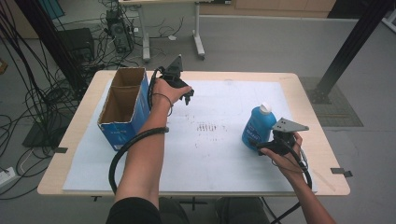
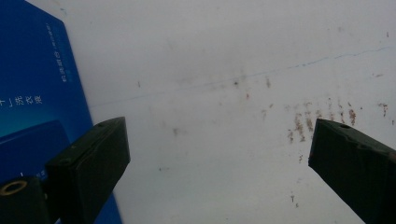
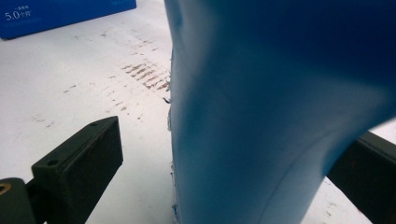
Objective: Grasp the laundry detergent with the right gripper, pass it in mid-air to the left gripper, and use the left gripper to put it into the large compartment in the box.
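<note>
Two grippers, one bottle to pick up.

We bring our right gripper (image 1: pixel 267 147) around the upright blue bottle (image 1: pixel 258 125) on the surface (image 1: pixel 219 154), jaws spread, not yet clamped; our left gripper (image 1: pixel 187 95) hovers open-jawed beside the cardboard box (image 1: pixel 123 108), likely its destination.

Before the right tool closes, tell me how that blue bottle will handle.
The blue bottle stands upright and tall on a narrow base, so a sideways push may tip it. Its smooth plastic wall could be slippery. The right tool has jaws open around it.
</note>
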The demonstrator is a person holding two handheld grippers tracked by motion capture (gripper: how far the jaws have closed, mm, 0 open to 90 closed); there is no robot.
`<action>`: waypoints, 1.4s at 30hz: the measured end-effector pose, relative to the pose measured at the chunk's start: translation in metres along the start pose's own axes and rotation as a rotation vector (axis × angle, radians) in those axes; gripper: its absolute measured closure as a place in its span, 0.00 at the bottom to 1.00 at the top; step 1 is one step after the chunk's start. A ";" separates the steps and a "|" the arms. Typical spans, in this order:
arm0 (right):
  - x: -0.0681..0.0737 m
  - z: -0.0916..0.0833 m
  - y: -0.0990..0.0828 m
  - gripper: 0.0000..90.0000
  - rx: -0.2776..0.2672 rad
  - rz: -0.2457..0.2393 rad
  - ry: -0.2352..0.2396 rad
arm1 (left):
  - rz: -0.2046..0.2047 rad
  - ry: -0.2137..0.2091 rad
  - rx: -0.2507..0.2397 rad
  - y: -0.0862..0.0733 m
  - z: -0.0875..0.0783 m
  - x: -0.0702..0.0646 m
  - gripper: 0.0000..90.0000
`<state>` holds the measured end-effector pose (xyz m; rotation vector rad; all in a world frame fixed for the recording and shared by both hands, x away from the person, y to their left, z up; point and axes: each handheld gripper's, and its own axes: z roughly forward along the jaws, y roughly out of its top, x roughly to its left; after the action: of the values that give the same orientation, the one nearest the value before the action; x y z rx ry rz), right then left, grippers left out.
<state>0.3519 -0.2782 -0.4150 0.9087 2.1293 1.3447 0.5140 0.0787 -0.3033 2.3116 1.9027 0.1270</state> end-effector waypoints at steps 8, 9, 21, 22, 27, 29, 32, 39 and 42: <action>0.000 0.000 0.000 0.02 0.000 0.000 -0.002 | 0.001 -0.001 0.000 0.000 0.000 0.001 0.06; 0.001 0.000 0.000 0.02 0.000 -0.001 -0.001 | -0.001 -0.001 -0.004 0.000 0.000 0.001 0.06; 0.000 0.001 0.002 0.03 -0.004 -0.007 -0.006 | 0.001 -0.002 -0.006 0.001 -0.002 0.002 0.06; 0.000 0.001 0.002 0.03 -0.004 -0.007 -0.006 | 0.002 -0.003 -0.005 0.001 -0.002 0.002 0.06; 0.000 0.002 0.000 0.08 -0.002 -0.003 -0.005 | 0.003 -0.003 -0.002 0.000 0.000 0.002 0.06; 0.000 0.002 0.000 0.09 -0.002 -0.005 -0.006 | 0.003 -0.003 -0.002 0.000 0.000 0.002 0.06; 0.000 0.003 -0.001 0.13 0.003 -0.006 -0.006 | 0.003 -0.003 0.000 0.000 0.000 0.002 0.06; 0.000 0.005 -0.003 0.23 -0.002 -0.005 -0.003 | 0.004 0.000 0.002 -0.001 0.000 0.003 0.06; 0.000 0.006 -0.003 0.28 -0.005 -0.003 -0.003 | 0.002 0.002 0.001 -0.001 0.000 0.003 0.06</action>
<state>0.3549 -0.2754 -0.4208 0.9041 2.1231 1.3462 0.5134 0.0821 -0.3036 2.3149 1.9027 0.1287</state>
